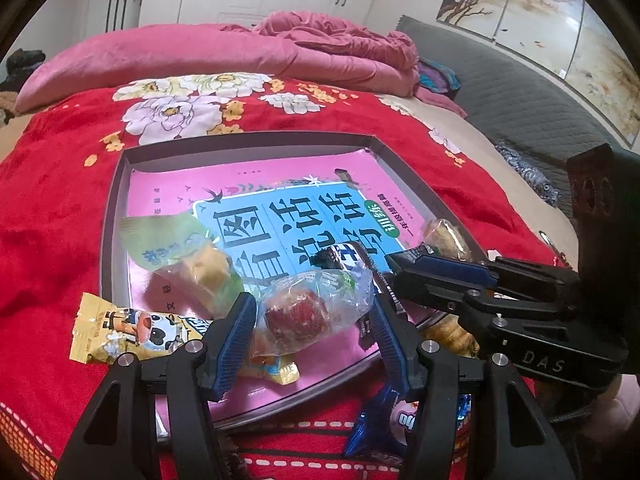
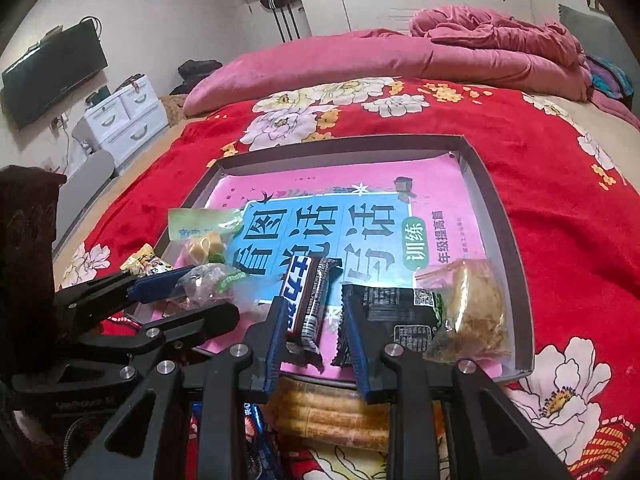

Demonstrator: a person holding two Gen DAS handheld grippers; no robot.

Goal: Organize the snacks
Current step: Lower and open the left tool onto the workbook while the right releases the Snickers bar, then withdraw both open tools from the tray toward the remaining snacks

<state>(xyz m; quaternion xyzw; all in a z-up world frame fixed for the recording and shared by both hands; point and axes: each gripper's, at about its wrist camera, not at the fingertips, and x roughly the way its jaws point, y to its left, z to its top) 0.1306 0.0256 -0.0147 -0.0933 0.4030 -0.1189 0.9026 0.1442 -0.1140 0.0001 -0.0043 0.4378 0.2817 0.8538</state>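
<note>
A clear-wrapped red candy (image 1: 298, 316) is sitting at lower centre of the left view, over the tray's (image 1: 114, 184) near edge, its long axis tilting up to the right. The left gripper (image 1: 312, 330) is bracketing it with wide-open jaws; whether they touch it is unclear. In the right view, the right gripper (image 2: 316, 344) is gaping wide around a chocolate bar (image 2: 308, 300), which is lying lengthwise away from the camera.

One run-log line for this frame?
left tongs: around clear-wrapped red snack | right tongs: open, empty | tray: several snacks
</note>
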